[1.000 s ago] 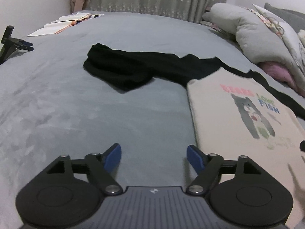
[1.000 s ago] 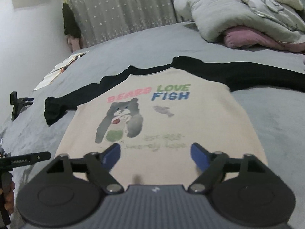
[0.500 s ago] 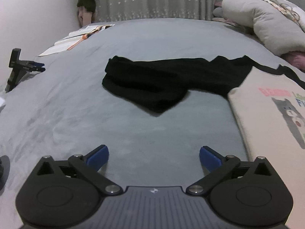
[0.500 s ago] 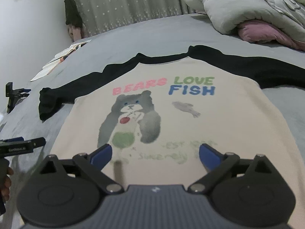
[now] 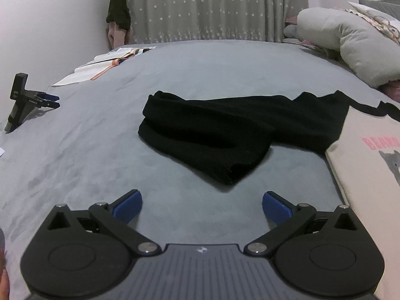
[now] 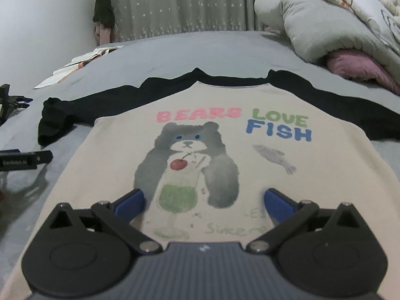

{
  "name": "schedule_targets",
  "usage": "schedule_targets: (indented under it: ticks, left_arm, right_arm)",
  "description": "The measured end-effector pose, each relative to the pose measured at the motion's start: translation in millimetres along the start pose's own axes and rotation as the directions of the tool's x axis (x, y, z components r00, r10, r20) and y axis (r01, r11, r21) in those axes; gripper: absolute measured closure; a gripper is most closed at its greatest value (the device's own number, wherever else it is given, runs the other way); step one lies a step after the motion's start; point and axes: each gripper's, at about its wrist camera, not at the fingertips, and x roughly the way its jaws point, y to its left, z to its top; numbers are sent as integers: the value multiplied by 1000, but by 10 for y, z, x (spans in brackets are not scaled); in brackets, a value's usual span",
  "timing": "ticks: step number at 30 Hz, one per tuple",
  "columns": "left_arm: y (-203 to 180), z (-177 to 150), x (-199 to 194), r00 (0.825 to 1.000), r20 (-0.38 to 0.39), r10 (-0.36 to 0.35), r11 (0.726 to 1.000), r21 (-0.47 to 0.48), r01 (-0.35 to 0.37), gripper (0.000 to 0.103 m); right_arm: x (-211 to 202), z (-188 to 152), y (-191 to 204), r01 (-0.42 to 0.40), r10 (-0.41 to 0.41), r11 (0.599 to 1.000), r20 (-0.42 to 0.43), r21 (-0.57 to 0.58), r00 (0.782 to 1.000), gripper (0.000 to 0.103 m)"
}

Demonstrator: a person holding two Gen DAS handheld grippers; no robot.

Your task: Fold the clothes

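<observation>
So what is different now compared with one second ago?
Both grippers opened wider and moved forward: the left gripper toward the bunched black sleeve, the right gripper further up over the bear shirt. Neither took hold of anything. The shirt stayed flat on the bed.

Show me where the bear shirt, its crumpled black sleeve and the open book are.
bear shirt (image 6: pixel 190 147): right wrist view, the bear's face.
black sleeve (image 5: pixel 200 137): left wrist view, bunched middle.
open book (image 5: pixel 105 65): left wrist view, near page.
</observation>
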Motion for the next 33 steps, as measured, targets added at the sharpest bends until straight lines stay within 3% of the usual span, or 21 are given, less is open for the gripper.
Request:
schedule_targets:
  ticks: [23, 33]
  left_arm:
    - [441, 104, 224, 988, 6, 153, 972, -182, -150, 0]
    - [787, 129, 246, 962, -38, 270, 914, -303, -269, 1]
  right_arm:
    - [-25, -95, 108, 67, -67, 998, 34, 3, 997, 0]
    - [-35, -136, 147, 87, -87, 996, 47, 1, 995, 0]
